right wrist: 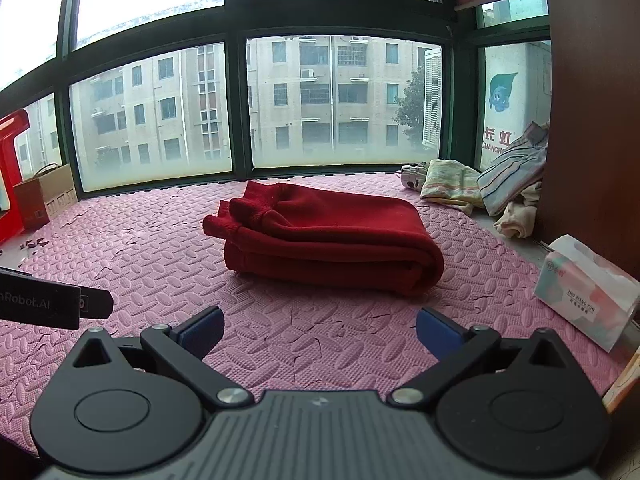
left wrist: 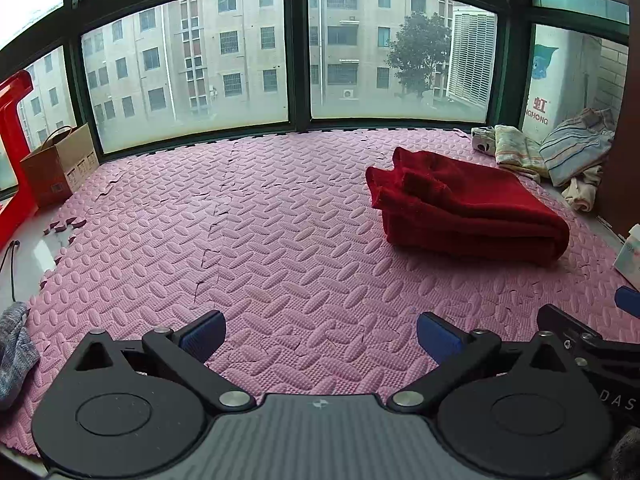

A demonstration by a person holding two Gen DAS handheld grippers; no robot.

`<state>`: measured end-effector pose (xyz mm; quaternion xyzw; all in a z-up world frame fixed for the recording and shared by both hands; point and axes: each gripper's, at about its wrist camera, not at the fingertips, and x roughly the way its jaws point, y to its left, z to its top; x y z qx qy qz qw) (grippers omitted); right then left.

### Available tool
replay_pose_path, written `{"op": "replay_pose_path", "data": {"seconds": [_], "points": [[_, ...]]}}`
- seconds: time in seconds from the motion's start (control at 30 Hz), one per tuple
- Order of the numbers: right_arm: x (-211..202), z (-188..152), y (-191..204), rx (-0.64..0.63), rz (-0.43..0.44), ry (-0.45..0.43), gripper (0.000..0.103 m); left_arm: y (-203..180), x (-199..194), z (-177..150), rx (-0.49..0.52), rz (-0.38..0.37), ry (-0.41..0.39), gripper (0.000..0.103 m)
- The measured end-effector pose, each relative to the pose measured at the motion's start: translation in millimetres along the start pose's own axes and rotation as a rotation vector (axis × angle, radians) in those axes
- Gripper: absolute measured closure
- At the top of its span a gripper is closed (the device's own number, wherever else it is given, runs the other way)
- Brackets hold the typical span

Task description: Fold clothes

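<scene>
A folded red garment (left wrist: pixel 468 208) lies on the pink foam mat (left wrist: pixel 260 240), right of centre in the left wrist view and near the middle (right wrist: pixel 332 236) in the right wrist view. My left gripper (left wrist: pixel 320 336) is open over bare mat, well short of the garment and to its left. My right gripper (right wrist: pixel 320 332) is open too, a little in front of the garment's near edge, holding nothing. Part of the right gripper's body (left wrist: pixel 580 340) shows at the lower right of the left wrist view.
A heap of unfolded clothes (right wrist: pixel 480 188) lies in the far right corner by the window. A tissue pack (right wrist: pixel 584 304) sits at the right beside a brown cabinet (right wrist: pixel 592 120). A cardboard box (left wrist: pixel 60 164) and red furniture (left wrist: pixel 16 152) stand at the far left. Grey cloth (left wrist: pixel 14 352) lies near left.
</scene>
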<state>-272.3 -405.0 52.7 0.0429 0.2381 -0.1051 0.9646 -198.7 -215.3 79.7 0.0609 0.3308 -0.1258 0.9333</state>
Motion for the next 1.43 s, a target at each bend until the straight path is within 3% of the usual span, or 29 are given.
{"op": "replay_pose_path", "data": {"seconds": [0.77,1.43], "points": [[-6.0,-10.1,-7.3,0.001,-0.015,0.022,0.000,-22.4,-0.6,-12.0,0.085,-0.019,0.017,0.000],[15.3,-16.2,-6.5,-0.011,-0.018,0.089,0.000,-20.3,29.8,-18.3,0.090,-0.031,0.089,0.000]]}}
